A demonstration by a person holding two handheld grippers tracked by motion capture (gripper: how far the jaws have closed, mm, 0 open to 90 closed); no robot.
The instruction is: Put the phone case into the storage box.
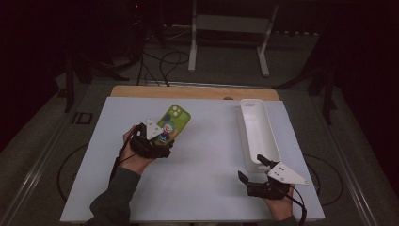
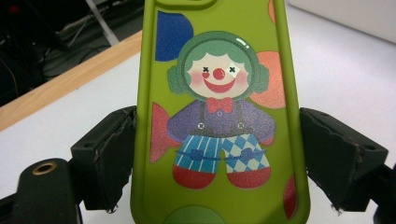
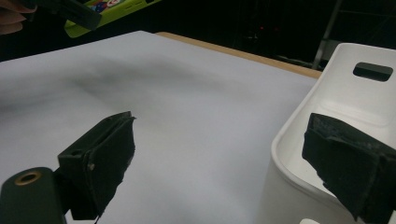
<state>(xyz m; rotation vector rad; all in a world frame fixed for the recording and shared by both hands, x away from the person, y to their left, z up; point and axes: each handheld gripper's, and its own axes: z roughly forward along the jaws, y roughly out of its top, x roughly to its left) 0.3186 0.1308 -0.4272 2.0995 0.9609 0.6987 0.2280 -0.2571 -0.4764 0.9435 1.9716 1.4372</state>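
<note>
At about 5 o'clock on the white surface (image 1: 197,188), nearest the person, the right gripper (image 1: 253,170) sits in the person's right hand with its jaws spread wide and nothing between them. In the right gripper view one jaw stands over the bare white sheet and the other hangs at the near corner of the white tray (image 3: 317,154); whether that jaw touches the rim cannot be told. The tray is a long, narrow white bin with a handle slot in its far end wall, and it runs from the gripper away toward 1 o'clock along the right side of the surface.

At about 9 o'clock from the middle of the surface, the left gripper (image 1: 164,136) is held in the person's left hand (image 1: 134,157), a dark sleeve behind it. Its jaws grasp the green phone case (image 2: 219,116) by its two long edges, one pad on each side near the lower end. The case is lifted off the surface and tilted, its camera end pointing toward 1 o'clock. A cartoon clown with green hair, a red nose and a bow tie is printed on its back.

Beyond the white sheet a strip of wooden edge (image 1: 193,92) shows at 12 o'clock, and past it lie dark cables on the floor and a white metal stand (image 1: 230,28)
</note>
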